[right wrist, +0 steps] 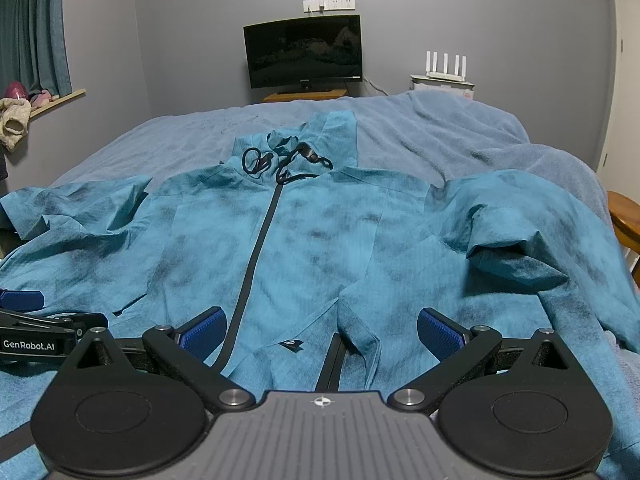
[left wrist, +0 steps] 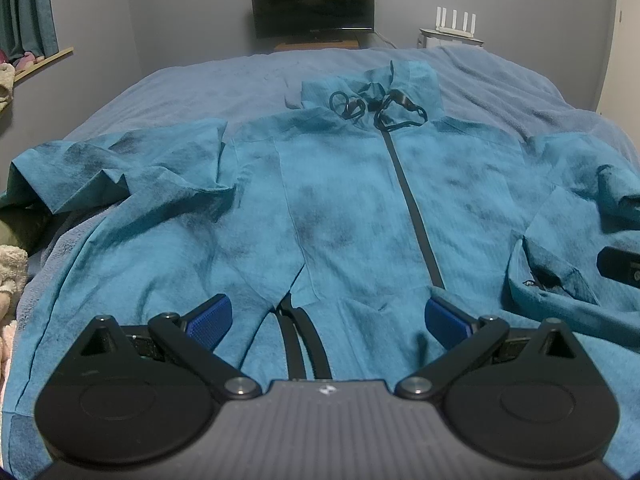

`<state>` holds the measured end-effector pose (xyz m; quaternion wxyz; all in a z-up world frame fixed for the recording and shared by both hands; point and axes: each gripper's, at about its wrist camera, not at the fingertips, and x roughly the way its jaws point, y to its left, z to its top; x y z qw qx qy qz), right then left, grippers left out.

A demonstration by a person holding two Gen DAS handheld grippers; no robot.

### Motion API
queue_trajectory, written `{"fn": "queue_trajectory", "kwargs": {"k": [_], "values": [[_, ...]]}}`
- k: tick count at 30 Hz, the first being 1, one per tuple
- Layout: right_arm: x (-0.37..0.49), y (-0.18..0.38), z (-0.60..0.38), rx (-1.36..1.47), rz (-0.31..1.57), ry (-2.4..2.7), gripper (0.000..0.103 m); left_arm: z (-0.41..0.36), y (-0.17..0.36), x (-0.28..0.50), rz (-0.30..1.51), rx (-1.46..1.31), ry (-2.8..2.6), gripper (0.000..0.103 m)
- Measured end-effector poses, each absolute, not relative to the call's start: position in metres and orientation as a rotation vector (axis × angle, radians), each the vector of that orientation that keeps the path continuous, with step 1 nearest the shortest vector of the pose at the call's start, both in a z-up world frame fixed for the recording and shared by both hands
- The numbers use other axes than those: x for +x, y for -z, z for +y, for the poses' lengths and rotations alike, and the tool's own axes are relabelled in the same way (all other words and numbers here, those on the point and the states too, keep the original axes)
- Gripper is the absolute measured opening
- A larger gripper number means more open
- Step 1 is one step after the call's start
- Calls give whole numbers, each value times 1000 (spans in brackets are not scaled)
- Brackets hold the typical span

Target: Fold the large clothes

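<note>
The blue jacket (left wrist: 340, 200) is lying on the bed (left wrist: 200, 84), zipper running straight away from both grippers, left gripper (left wrist: 328, 316) and right gripper (right wrist: 322, 330) hovering at its bottom edge, jaws wide open and holding nothing.

A home bedroom — wide bed (right wrist: 460, 128) under a blue blanket, dark monitor (right wrist: 303, 52) on a low stand, router (right wrist: 445, 65), curtains (right wrist: 34, 24), wall sockets (right wrist: 329, 4).

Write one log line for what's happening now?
left gripper: open | right gripper: open | jacket: flat on bed, unfolded
</note>
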<state>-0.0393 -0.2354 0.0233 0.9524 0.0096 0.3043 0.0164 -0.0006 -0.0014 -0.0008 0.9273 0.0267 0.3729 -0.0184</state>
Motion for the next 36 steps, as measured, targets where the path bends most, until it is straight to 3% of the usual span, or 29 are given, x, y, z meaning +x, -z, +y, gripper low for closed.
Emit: {"fn": "queue_trajectory", "kwargs": {"k": [36], "values": [[-39, -24, -234, 21, 631, -33, 103, -6, 9, -4, 772, 60, 36, 103]]}}
